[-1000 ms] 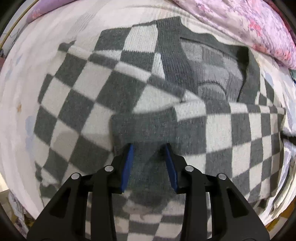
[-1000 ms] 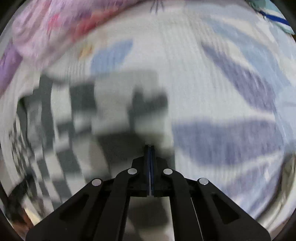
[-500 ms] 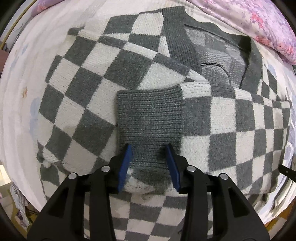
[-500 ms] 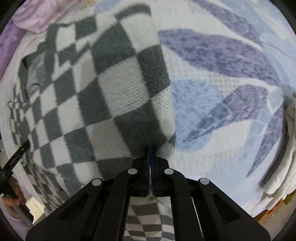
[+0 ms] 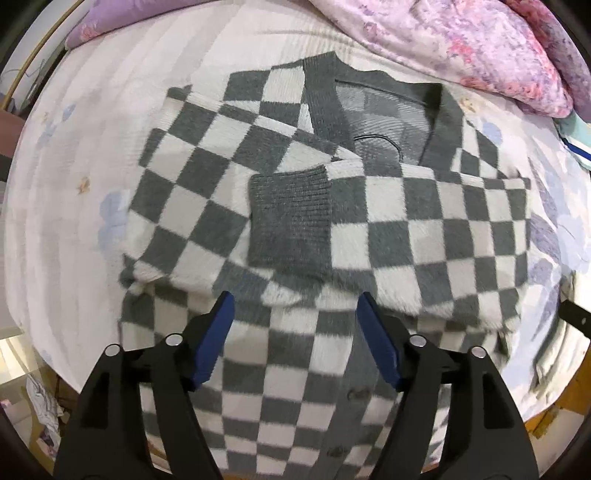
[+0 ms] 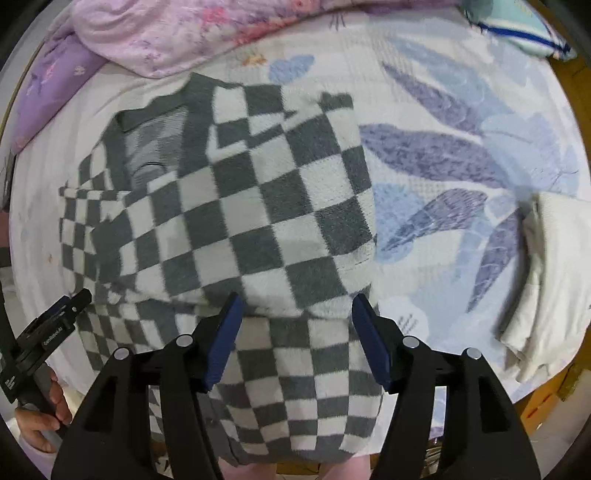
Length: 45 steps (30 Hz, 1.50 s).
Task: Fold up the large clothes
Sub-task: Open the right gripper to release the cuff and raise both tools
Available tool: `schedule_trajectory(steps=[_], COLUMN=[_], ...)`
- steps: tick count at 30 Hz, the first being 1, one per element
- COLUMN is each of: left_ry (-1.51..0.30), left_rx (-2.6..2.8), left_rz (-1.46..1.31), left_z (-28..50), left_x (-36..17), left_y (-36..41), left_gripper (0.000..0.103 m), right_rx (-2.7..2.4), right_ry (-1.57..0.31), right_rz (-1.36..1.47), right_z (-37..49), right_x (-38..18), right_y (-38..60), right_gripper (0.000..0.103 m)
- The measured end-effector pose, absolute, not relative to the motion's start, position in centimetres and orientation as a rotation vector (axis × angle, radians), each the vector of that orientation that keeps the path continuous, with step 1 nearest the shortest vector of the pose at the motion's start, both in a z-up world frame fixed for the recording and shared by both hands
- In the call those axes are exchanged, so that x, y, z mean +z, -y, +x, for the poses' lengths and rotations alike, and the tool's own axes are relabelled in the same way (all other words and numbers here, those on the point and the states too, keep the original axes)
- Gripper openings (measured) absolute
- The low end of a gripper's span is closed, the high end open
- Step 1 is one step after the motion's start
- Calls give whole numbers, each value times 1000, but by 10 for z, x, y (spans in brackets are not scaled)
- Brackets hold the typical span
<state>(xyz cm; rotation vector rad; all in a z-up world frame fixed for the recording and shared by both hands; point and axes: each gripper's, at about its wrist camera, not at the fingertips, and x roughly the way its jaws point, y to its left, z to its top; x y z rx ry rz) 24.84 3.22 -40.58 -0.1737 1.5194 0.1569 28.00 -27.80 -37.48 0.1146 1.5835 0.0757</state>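
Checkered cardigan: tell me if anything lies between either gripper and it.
Nothing visible does. The left gripper and the right gripper both hang open directly above the checkered cardigan, their jaws having just opened with nothing between them. The folded white cloth lies off to the side.

A white bed sheet (image 6: 424,59) printed with blue and purple leaves covers the bed and fills most of both views. A pink floral quilt (image 5: 461,44) lies bunched along the top of the left wrist view and reaches its upper right; in the right wrist view it sits at the upper left. A purple pillow (image 6: 55,81) lies at the left edge there, below the quilt. A folded cream cloth (image 6: 546,273) rests on the sheet at the right edge. A pale green item with blue stripes (image 6: 517,22) shows at the upper right corner, partly cut off
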Motion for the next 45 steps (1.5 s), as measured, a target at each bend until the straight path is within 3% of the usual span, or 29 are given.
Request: schedule_trajectory(steps=[5,13,30,45], left_ry=[-1516,-1467,-1409,-1359], left_rx=[129,21,60,183], left_rz=[-176,-105,-49,-124], left_z=[232,205,122,64], left_x=[-376,-310,-227,-178], left_y=[-40,-30,-12,1], left_gripper=[75,81,90,90], right_rx=[53,29,163,296], right_ry=[-1563,-1525,-1399,-1360], right_rz=[102,133,166,118], right_z=[268,226,142,107], right_x=[-345,-284,-201,-181], right_y=[250,226,231,236], right_gripper=[61,85,88,92])
